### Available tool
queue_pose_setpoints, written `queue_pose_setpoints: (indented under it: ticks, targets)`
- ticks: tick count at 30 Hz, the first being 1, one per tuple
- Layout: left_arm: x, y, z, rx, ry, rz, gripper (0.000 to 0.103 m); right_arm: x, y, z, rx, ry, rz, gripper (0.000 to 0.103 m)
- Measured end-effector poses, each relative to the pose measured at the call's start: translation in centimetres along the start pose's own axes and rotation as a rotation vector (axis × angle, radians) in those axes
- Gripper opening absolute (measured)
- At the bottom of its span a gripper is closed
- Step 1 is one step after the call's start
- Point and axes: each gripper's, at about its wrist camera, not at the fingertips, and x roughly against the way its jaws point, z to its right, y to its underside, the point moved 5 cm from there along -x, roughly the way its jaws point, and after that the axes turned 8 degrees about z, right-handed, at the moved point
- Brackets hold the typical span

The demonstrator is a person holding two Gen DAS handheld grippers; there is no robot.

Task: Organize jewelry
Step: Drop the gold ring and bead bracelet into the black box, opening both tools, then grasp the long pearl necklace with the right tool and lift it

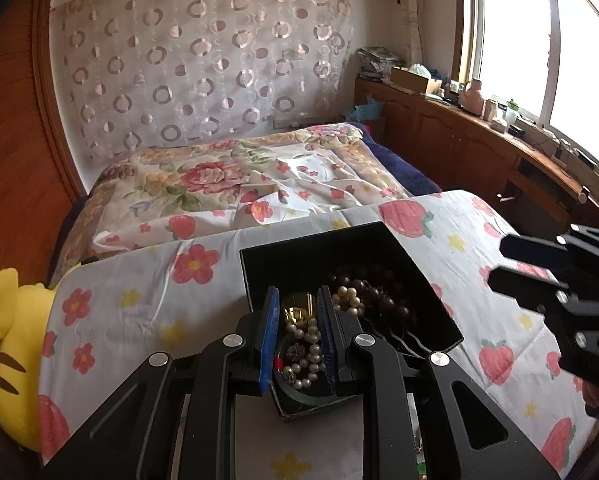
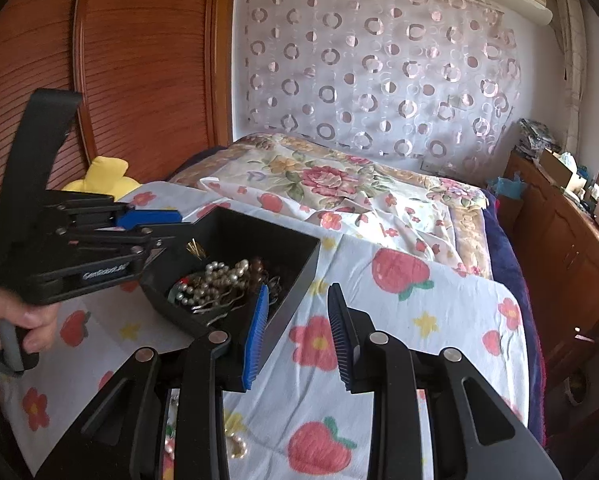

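Black jewelry box on strawberry-print cloth, w/ pearl strands, dark bead necklace, gold piece, hairpins. L gripper over box, jaws part open, nothing pinched. R gripper part open, empty, beside box. Only R view shows hand on L handle.

A board covered in a cloth printed with strawberries and flowers is seen laid over the bed. A black box is set on it, toward ten o'clock from the centre in the right wrist view.
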Motion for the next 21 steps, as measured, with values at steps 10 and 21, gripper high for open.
queue_pose_setpoints:
  ticks: [10,21]
  targets:
    - [3.1,1.5,0.7,0.007,0.000,0.044,0.077,2.9,3.3,-1.1,-0.039,-0.050,0.000,0.033]
    - [7.7,5.9,1.9,0.001,0.035,0.065,0.092,4.0,8.4,-3.3,-0.050,-0.110,-0.095,0.033]
